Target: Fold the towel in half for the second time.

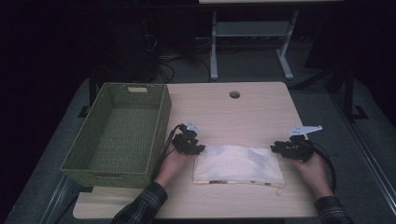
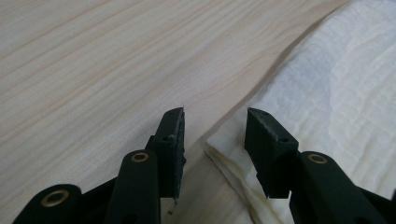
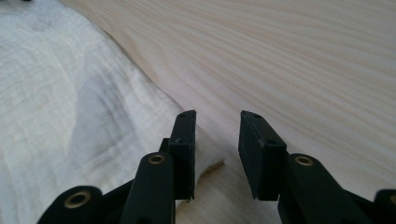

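- We count one folded white cloth [image 1: 238,164], lying flat in the lower centre of the high view on the pale wooden table [image 1: 243,112].
- We count two grippers, one per hand. The left gripper [image 1: 197,150] sits at the cloth's upper left corner; the right gripper [image 1: 277,148] sits at its upper right corner.
- In the left gripper view, the left gripper's jaws stand apart with a clear gap. A corner of the cloth [image 2: 327,93] reaches into that gap from the right of the frame. The pads do not press on it, so we record this claw as open and holding nothing.
- In the right gripper view, the right gripper's jaws likewise stand apart. A corner of the cloth [image 3: 70,107] lies under and just beside the left-hand jaw, and bare table [image 3: 303,60] shows in the gap. We record this claw as open, gripping nothing.
- We count one green woven basket [image 1: 161,123], at the left of the high view, its near right wall just beside the left hand [image 1: 173,161].
- We count one round hole [image 1: 234,94] in the tabletop, upper centre, well apart from the cloth.
- Beyond the table, at the top of the high view, stands one pale metal frame [image 1: 214,51] on the dark floor.
- Nothing stands between either gripper and the cloth.
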{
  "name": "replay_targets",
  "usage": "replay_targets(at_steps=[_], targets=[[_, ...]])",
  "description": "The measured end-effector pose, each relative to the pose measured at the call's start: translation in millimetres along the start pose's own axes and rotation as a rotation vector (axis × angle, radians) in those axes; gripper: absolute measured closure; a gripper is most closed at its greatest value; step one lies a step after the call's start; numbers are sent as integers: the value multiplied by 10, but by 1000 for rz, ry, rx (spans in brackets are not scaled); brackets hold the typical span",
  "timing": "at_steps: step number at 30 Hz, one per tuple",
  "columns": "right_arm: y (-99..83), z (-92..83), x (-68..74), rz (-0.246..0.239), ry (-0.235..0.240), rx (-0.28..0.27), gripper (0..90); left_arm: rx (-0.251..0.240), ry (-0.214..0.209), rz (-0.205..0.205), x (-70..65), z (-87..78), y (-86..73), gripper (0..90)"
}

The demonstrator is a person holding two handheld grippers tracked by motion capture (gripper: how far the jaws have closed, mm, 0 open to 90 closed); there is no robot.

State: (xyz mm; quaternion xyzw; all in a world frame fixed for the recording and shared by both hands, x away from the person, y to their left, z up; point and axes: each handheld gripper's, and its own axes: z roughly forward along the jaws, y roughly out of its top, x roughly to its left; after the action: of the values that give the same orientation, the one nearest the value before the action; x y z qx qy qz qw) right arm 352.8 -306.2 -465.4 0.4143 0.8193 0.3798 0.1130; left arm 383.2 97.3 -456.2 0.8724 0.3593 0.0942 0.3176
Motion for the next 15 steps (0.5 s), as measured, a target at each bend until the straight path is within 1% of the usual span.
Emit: replay_targets(at_steps=[2, 4, 6, 8, 9, 10, 11, 13, 14, 15], targets=[[-1, 32, -14, -1, 0, 15, 670, -7, 2, -10, -1, 21, 2, 577], [-11, 60, -6, -7, -2, 28, 684, -1, 2, -7, 5, 37, 5, 583], [-21, 67, 3, -12, 2, 36, 705, -4, 0, -11, 4, 47, 6, 591], [-23, 69, 6, -13, 9, 39, 750, 8, -3, 10, 8, 40, 11, 619], [-28, 72, 9, -17, 15, 35, 770, 3, -11, 9, 0, 44, 8, 635], [-30, 74, 20, -27, 16, 32, 798, 8, -20, 13, -3, 40, 9, 673], [-27, 73, 29, -25, 20, 37, 818, 10, -30, 15, -8, 40, 10, 705], [-27, 74, 30, -24, 31, 38, 854, 16, -48, 14, -24, 40, 13, 798], [-26, 74, 29, -26, 32, 38, 863, 17, -46, 26, -27, 40, 16, 826], [-25, 73, 30, -26, 32, 39, 869, 22, -42, 29, -32, 35, 20, 837]])
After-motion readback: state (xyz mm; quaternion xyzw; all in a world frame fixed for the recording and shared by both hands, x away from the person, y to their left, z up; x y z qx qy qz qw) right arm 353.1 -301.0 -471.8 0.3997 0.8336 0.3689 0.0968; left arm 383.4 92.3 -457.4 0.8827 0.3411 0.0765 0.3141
